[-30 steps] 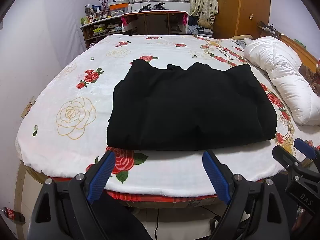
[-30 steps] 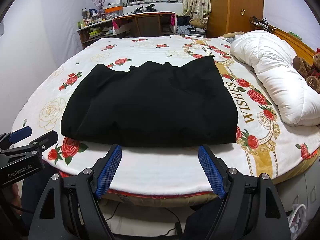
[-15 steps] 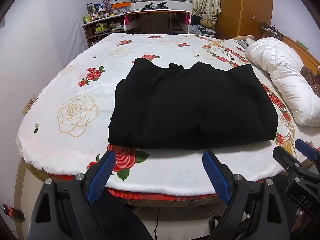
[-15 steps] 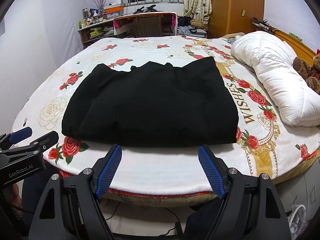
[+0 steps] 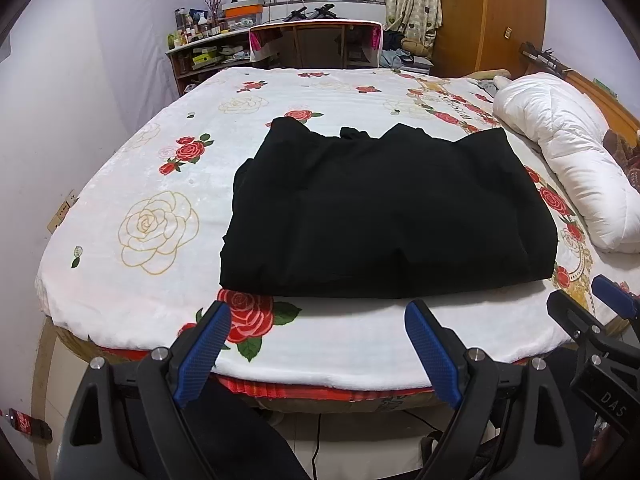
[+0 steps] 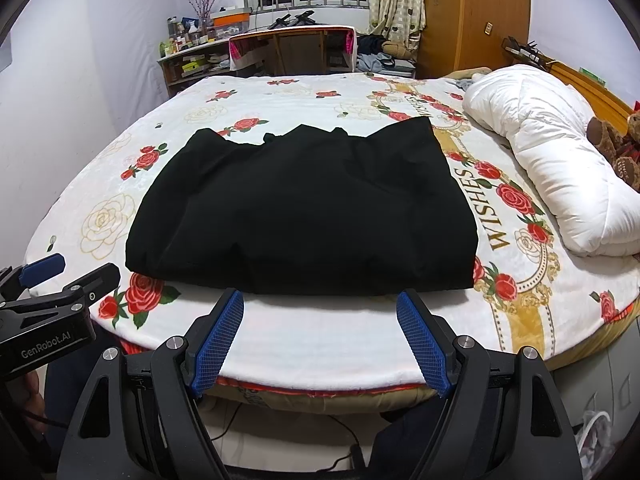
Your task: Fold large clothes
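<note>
A black garment (image 5: 384,216) (image 6: 308,212) lies folded into a wide rectangle on the rose-patterned bed (image 5: 160,184) (image 6: 328,332), its near edge close to the bed's front. My left gripper (image 5: 316,316) hangs open just short of that edge, off the garment's left half, nothing between its blue pads. My right gripper (image 6: 320,308) is open too, in front of the garment's right half, holding nothing. Each gripper shows at the edge of the other's view: the right gripper (image 5: 592,304) at the right, the left gripper (image 6: 68,268) at the left.
A rolled white duvet (image 5: 568,152) (image 6: 552,152) lies along the bed's right side, with a brown teddy bear (image 6: 616,140) beyond it. A desk and cluttered shelves (image 5: 316,40) stand past the far end. A wall runs along the left; floor and cables show below the bed's front.
</note>
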A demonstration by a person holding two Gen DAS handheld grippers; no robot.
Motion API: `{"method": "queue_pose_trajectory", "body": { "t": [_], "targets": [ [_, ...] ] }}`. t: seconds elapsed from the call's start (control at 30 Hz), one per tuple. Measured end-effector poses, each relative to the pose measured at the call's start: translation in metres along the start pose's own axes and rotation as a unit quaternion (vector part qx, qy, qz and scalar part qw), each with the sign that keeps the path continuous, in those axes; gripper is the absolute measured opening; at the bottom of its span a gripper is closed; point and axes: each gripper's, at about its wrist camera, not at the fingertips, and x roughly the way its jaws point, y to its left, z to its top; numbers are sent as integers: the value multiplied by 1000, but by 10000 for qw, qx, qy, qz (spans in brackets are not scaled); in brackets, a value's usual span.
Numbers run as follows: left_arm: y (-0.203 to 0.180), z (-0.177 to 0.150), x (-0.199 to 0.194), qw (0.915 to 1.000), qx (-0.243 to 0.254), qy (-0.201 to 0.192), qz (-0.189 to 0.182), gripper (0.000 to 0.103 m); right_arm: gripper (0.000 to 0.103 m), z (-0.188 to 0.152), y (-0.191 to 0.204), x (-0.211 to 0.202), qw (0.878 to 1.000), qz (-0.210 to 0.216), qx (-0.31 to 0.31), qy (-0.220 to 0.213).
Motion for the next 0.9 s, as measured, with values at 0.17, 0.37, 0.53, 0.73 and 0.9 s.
{"method": "queue_pose_trajectory", "body": {
  "t": [0.17, 0.37, 0.53, 0.73, 0.9],
  "targets": [
    [0, 0, 0, 10000, 7, 6, 15, 90, 79, 0, -1, 0, 10000, 3, -8, 0],
    [1, 0, -1, 10000, 4, 0, 33, 90, 79, 0, 0, 0, 10000, 1, -2, -3],
    [0, 0, 0, 10000, 21, 22, 30, 90, 79, 0, 0, 0, 10000, 1, 2, -1],
    [-2, 0, 0, 10000, 36, 22, 30, 90, 79, 0, -1, 0, 10000, 10, -5, 9],
    [-2, 0, 1, 10000, 28, 17, 22, 90, 79, 1, -1, 0, 10000, 20, 3, 23]
  ]
}}
